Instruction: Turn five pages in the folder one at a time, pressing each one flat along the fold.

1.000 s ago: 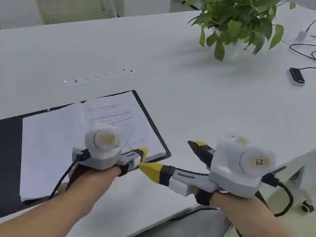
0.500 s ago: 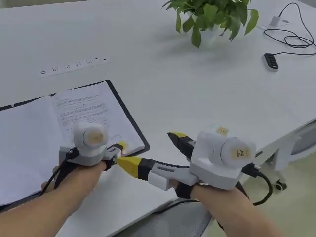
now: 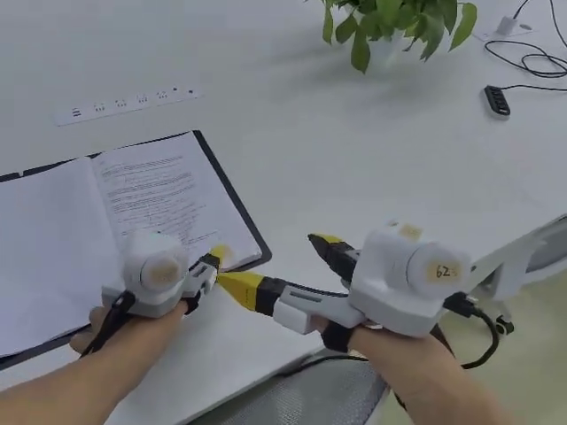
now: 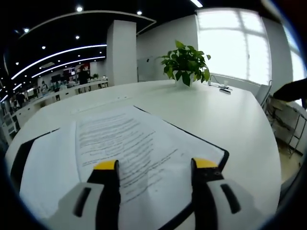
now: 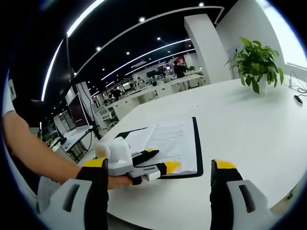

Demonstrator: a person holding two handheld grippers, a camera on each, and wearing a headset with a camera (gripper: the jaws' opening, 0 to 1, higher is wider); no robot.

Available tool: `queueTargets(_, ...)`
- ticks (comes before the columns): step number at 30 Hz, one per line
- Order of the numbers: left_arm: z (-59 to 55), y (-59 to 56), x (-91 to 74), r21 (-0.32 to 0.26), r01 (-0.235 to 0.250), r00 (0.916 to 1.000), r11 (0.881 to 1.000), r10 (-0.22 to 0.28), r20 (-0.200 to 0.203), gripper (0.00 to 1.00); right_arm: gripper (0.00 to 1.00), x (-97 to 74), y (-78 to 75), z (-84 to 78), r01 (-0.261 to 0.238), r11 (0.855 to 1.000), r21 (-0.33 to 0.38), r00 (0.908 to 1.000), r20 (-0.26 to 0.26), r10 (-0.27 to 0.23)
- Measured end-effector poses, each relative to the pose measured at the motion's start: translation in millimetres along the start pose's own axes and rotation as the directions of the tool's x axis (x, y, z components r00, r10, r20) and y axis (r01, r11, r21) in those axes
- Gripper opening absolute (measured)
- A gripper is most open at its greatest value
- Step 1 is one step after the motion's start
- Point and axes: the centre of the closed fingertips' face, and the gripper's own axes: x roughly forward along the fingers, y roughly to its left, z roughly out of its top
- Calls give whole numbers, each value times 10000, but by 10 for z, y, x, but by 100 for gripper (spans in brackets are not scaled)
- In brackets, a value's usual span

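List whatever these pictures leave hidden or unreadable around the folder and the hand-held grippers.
- Printed page: the text is too small and blurred to read in every view.
- Folder: its left side is cut off by the head view's left edge; its near edge sits behind the left hand-held gripper.
- Left gripper view: whether the jaw tips touch the page cannot be settled.
- Pages already turned: not countable.

Here's the left gripper (image 4: 156, 165), jaws spread wide, forearm stretched out behind it. Just to its right sits the right gripper (image 3: 279, 263), jaws gaping too, one yellow tip close beside the left's.
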Motion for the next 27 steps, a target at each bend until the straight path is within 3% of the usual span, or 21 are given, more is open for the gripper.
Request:
queueTargets(15,19,76,-1,-91,-162,9992,9998,165,362,33,86,51,-39,-16,23,10000,20,9999,-171,-23)
queueTargets(18,12,80,-8,-238,-195,9991,9995,204,385,32,86,78,-42,-14,-23,10000,-51,9996,-281,21)
queueTargets(21,10,207,-17,-810,-636,9971,9947,667,363,18,85,122,-38,-15,-137,9999,-90,9991,-412,134)
queueTargets(23,11,169,-21,-533,-417,9984,9977,436,353,17,85,173,-19,-25,-282,9995,-167,9980,-576,272)
queueTargets(27,10,177,-20,-630,-393,9989,9972,409,247,16,83,298,11,-38,-593,9979,-276,9932,-1019,562)
